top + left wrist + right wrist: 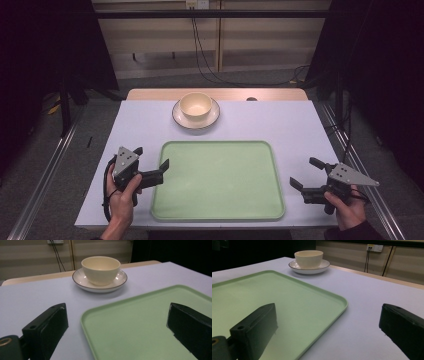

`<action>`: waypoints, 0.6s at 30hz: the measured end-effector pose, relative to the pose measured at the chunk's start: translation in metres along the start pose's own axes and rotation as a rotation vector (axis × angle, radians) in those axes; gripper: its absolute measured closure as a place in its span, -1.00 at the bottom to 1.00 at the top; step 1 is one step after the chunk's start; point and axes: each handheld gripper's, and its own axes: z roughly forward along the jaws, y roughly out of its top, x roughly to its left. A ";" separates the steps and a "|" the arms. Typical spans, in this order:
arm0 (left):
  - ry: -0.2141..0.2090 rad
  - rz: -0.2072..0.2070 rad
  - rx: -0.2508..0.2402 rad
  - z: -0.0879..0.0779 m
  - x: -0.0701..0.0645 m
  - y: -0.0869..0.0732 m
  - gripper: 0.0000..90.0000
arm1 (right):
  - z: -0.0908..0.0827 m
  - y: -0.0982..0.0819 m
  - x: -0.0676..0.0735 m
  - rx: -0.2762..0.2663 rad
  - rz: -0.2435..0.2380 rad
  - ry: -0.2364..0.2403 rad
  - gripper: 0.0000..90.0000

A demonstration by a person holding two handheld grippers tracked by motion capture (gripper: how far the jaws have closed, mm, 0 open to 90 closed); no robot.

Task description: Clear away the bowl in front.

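Bowl on saucer, far-centre of desk, beyond empty green tray. L gripper and R gripper both spread, holding nothing, flanking tray. Bowl prob. ceramic: stiff, slick, fragile; grip at rim.

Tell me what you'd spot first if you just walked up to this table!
First the big green tray, lying empty in the middle of the near side of the table. Behind it, at the far edge, a cream bowl sits in a dark-rimmed plate. Black tongs wait open at either side of the tray: the left tongs and the right tongs.
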 end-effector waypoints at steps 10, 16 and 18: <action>-0.020 0.028 -0.009 0.016 -0.002 0.012 -0.94 | 0.000 -0.001 0.000 -0.002 -0.010 0.005 -0.98; -0.016 0.051 0.013 0.022 0.003 0.019 -0.96 | 0.000 -0.001 0.001 -0.007 -0.015 0.009 -0.98; -0.021 0.047 0.000 0.026 0.005 0.021 -0.96 | 0.000 -0.001 0.001 -0.007 -0.011 0.012 -0.98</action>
